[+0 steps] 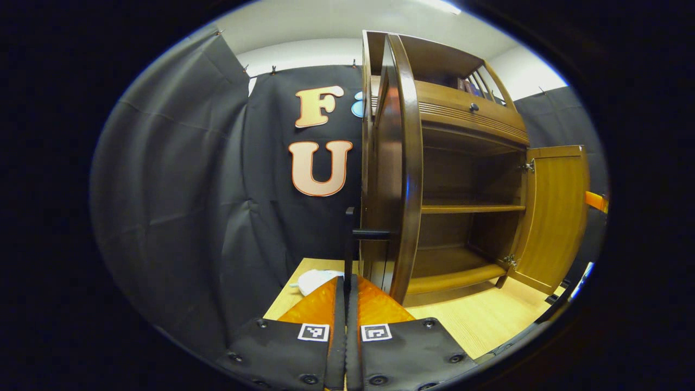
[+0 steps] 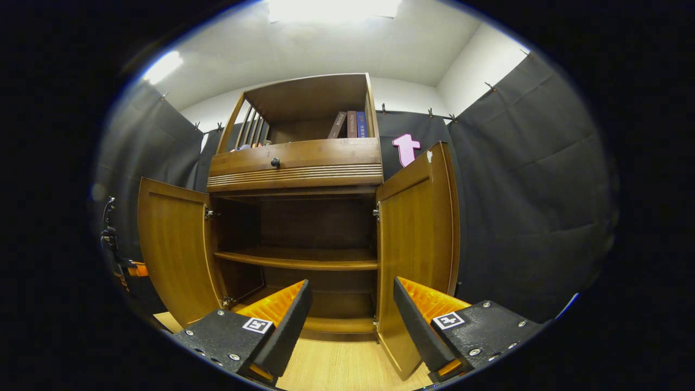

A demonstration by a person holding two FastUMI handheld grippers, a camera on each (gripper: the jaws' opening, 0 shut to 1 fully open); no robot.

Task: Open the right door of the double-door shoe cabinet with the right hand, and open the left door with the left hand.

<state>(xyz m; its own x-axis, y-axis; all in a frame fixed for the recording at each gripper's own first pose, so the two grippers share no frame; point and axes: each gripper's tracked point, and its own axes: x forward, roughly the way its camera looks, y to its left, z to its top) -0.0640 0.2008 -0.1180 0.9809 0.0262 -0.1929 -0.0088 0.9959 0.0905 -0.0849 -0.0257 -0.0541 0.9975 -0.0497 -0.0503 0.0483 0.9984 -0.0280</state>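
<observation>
The brown wooden shoe cabinet (image 2: 296, 163) stands with both doors swung open, its inner shelf (image 2: 298, 259) bare. In the left gripper view the left door (image 1: 403, 163) is edge-on just ahead. Its black handle (image 1: 372, 234) runs down between the fingers of my left gripper (image 1: 346, 279), which is shut on it. The right door (image 1: 554, 212) hangs open farther off. In the right gripper view my right gripper (image 2: 352, 288) is open in front of the cabinet's lower compartment, holding nothing. The right door (image 2: 418, 233) stands just beyond its right finger, and the left door (image 2: 174, 250) is at the left.
Above the doors is a drawer with a black knob (image 2: 275, 162), and a top shelf holding a few books (image 2: 347, 125). A white object (image 1: 315, 279) lies on the light wooden surface (image 1: 478, 320) left of the cabinet. Black cloth walls close in on both sides.
</observation>
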